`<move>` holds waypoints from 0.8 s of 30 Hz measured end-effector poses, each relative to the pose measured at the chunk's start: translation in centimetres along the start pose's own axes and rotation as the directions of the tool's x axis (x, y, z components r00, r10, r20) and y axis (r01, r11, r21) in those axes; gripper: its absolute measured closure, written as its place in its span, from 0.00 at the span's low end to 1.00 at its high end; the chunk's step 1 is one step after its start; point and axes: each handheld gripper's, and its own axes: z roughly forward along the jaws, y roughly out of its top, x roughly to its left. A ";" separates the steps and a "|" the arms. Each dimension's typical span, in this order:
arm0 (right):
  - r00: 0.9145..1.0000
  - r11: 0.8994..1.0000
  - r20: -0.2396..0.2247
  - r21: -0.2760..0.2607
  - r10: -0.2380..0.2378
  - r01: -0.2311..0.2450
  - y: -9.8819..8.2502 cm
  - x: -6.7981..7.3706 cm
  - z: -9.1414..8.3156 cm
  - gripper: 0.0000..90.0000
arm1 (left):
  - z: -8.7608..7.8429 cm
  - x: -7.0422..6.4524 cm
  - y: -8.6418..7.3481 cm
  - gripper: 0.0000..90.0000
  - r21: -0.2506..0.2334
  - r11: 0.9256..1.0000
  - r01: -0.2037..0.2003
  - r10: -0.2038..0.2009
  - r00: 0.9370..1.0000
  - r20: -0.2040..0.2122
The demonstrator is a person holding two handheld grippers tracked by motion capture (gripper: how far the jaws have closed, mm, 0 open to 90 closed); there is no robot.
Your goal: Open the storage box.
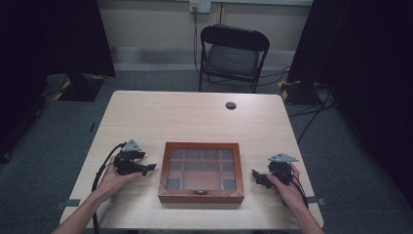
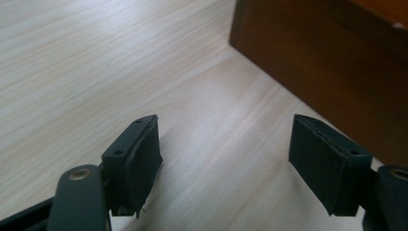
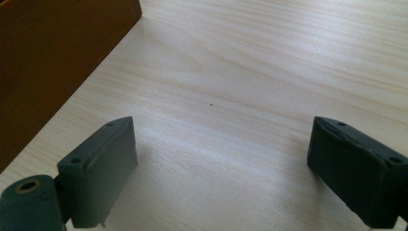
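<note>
At the near edge of the table (image 1: pixel 146 109) a wooden box (image 1: pixel 201 172) with a glass-paned lid sits closed, roughly midway between the left and right edges, its small front clasp facing the person. The left gripper (image 1: pixel 151 167) rests on the surface just left of the box, jaws spread wide with nothing between them; in the left gripper view only bare wood lies between its pads (image 2: pixel 144 159), and the box's dark side wall (image 2: pixel 332 72) stands close ahead to the right. The right gripper (image 1: pixel 255 174) lies just off the box's right side, likewise released and empty, with its pads (image 3: pixel 103 168) wide apart over bare table. Neither touches the box. The likely trouble, as I judge it: a push from one side only would slide or skew the box across the smooth top, and a lift at the lid's edge without steadying the base could drag the whole box toward the near edge; the glass would suffer from a hard jaw. Farther off, a cable hole (image 1: pixel 231 105) marks the far edge, and a folding chair (image 1: pixel 233 53) stands beyond. No brand, label or writing can be read anywhere.
</note>
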 end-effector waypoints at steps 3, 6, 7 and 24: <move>1.000 1.000 0.000 0.000 0.000 0.000 0.0 0.0 0.0 0.10 | -0.1 -0.4 0.7 0.31 -0.002 1.000 0.001 -0.001 1.000 0.027; 1.000 1.000 0.000 0.000 0.000 0.000 0.0 0.0 0.0 0.10 | -0.5 -0.8 1.3 0.32 -0.020 0.999 0.035 -0.034 0.998 0.061; 1.000 1.000 0.000 0.000 0.000 0.000 0.0 0.0 0.0 0.10 | -0.7 -0.8 1.4 0.32 -0.030 0.999 0.040 -0.038 0.997 0.070; 1.000 1.000 0.000 0.000 0.001 -0.001 0.0 0.0 0.0 0.10 | -2.7 -2.0 3.1 0.36 -0.100 0.987 0.126 -0.106 0.977 0.185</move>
